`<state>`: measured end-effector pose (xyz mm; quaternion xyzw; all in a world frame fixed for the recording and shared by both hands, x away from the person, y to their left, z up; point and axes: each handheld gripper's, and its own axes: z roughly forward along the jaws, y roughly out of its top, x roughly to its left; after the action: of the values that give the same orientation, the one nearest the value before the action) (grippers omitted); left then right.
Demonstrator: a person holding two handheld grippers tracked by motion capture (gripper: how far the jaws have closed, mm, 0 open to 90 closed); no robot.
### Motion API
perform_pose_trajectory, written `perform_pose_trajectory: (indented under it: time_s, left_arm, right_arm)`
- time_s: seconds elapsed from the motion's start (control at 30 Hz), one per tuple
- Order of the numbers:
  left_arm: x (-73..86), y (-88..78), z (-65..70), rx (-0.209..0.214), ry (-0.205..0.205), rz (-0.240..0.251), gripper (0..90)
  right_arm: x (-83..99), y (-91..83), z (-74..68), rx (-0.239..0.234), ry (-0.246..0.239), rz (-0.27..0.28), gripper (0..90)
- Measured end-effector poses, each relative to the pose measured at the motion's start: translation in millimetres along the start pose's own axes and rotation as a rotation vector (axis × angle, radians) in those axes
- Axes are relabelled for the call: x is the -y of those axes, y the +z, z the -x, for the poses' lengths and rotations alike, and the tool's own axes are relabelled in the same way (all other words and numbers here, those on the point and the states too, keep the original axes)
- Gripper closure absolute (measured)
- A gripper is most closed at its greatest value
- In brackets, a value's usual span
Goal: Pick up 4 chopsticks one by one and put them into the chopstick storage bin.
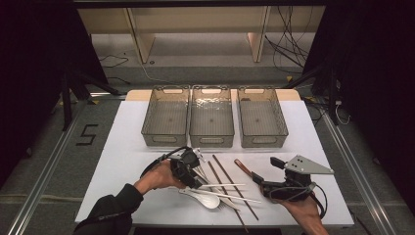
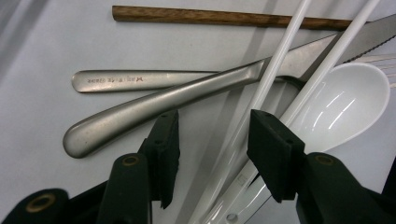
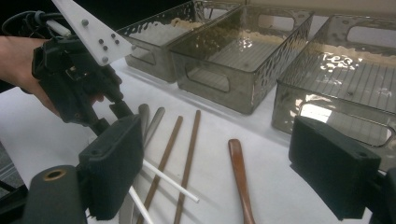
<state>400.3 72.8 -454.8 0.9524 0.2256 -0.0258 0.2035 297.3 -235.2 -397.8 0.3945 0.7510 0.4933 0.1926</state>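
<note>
A heap of cutlery lies on the white table point(image 1: 122, 147) in front of me: a white spoon point(image 1: 205, 199), two white chopsticks point(image 1: 230, 191), brown chopsticks point(image 1: 230, 178) and metal pieces. My left gripper point(image 1: 197, 181) points down into the heap. In the left gripper view its jaws point(image 2: 212, 135) stand partly apart over the white chopsticks point(image 2: 275, 60), one chopstick running between them with a gap on either side. Beyond lie a metal knife point(image 2: 187, 91), a second metal handle point(image 2: 121, 79) and the white spoon point(image 2: 345, 102). My right gripper point(image 1: 266, 171) hovers wide open to the right, nothing between its jaws point(image 3: 219, 158).
Three clear grey baskets point(image 1: 165, 139) point(image 1: 211, 139) point(image 1: 264, 139) stand side by side at the back of the table, with nothing in them. A wooden spoon handle point(image 3: 240, 172) and brown chopsticks point(image 3: 187, 149) lie ahead of the right gripper. Dark floor rails flank the table.
</note>
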Motion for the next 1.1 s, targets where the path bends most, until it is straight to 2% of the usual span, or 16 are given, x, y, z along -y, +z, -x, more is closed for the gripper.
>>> perform_pose_trajectory:
  time_s: [0.27, 0.83, 1.1]
  left_arm:
    - [-7.1, 2.0, 3.4, 0.009, 0.039, -0.025, 58.2]
    - [-14.8, 5.6, 6.3, 0.042, 0.038, -0.040, 62.7]
    - [-17.3, 6.7, 9.4, 0.033, 0.063, -0.050, 64.6]
  right_arm:
    - [0.0, 0.4, -0.1, -0.002, -0.005, -0.002, 19.2]
    - [-0.3, 0.2, 0.0, 0.000, -0.008, -0.004, 19.5]
    - [-0.3, 0.3, 0.4, -0.001, -0.007, -0.003, 19.4]
